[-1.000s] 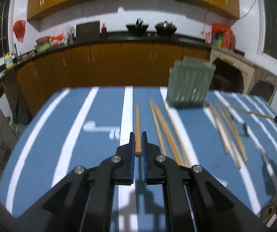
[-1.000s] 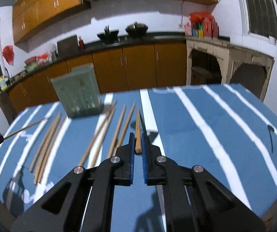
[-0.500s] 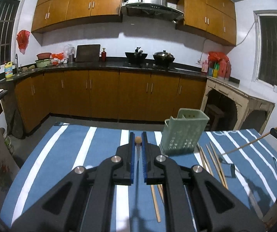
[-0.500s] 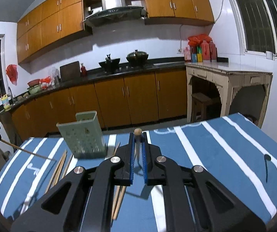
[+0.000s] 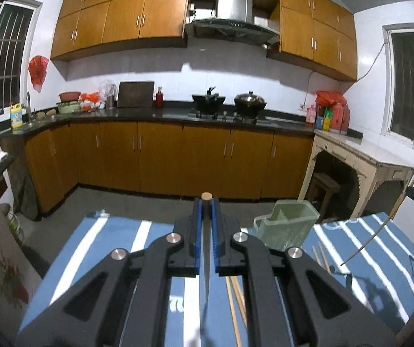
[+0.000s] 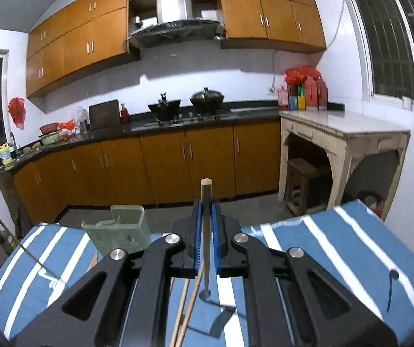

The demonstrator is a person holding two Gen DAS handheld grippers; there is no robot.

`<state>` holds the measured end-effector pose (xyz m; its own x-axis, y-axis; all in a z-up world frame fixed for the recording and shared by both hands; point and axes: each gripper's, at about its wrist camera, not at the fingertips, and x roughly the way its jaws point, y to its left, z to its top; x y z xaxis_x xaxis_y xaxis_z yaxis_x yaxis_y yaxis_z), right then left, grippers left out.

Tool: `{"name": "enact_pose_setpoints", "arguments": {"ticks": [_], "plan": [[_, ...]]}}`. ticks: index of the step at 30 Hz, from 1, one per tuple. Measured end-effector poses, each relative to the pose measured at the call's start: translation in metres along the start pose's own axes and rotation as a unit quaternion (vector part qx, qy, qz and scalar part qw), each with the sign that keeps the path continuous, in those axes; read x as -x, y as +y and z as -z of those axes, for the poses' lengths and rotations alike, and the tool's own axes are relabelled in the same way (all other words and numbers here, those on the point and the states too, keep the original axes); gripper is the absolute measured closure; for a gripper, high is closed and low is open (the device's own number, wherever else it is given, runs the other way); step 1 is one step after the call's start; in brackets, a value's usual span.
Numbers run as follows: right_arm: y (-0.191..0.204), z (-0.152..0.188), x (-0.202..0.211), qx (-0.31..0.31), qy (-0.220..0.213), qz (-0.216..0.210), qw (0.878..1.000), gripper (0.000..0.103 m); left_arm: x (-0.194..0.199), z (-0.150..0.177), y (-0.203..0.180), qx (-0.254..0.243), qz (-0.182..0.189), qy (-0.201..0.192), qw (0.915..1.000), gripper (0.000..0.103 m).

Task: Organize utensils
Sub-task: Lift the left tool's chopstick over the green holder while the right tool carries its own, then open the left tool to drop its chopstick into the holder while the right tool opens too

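Left chopstick [image 5: 206, 199]: frame centre, clamped between blue pads of left gripper [image 5: 206, 211]. Right chopstick [image 6: 206, 196]: frame centre, pinched by right gripper [image 6: 206, 217], tip above pads. Green holder [image 5: 286, 222] right of centre on striped table [image 5: 114, 231]; loose chopsticks [image 5: 234, 297] lie below it.

Both wrist views face the kitchen counter [image 5: 160, 114] (slightly downward) — sharing the striped table [image 6: 337, 248].

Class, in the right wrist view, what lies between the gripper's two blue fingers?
One wooden chopstick, clamped by the right gripper, seen in that view.
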<state>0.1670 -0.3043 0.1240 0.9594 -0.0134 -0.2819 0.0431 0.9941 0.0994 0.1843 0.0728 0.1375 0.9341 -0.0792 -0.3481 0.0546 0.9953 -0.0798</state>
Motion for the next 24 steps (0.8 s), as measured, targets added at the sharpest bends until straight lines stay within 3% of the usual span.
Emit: {"name": "enact_pose_setpoints", "arguments": {"ticks": [10, 15, 24], "plan": [[0.038, -0.073, 0.009, 0.005, -0.082, -0.053, 0.995, 0.095, 0.003, -0.086, -0.028, 0.001, 0.032, -0.064, 0.9975, 0.096], [0.055, -0.080, -0.015, -0.004, -0.077, -0.081, 0.994, 0.095, -0.012, -0.122, -0.057, 0.012, 0.055, -0.091, 0.9943, 0.096], [0.068, -0.065, -0.051, -0.016, -0.047, -0.107, 0.993, 0.095, -0.060, -0.118, -0.090, 0.022, 0.066, -0.076, 0.9947, 0.096]]}}
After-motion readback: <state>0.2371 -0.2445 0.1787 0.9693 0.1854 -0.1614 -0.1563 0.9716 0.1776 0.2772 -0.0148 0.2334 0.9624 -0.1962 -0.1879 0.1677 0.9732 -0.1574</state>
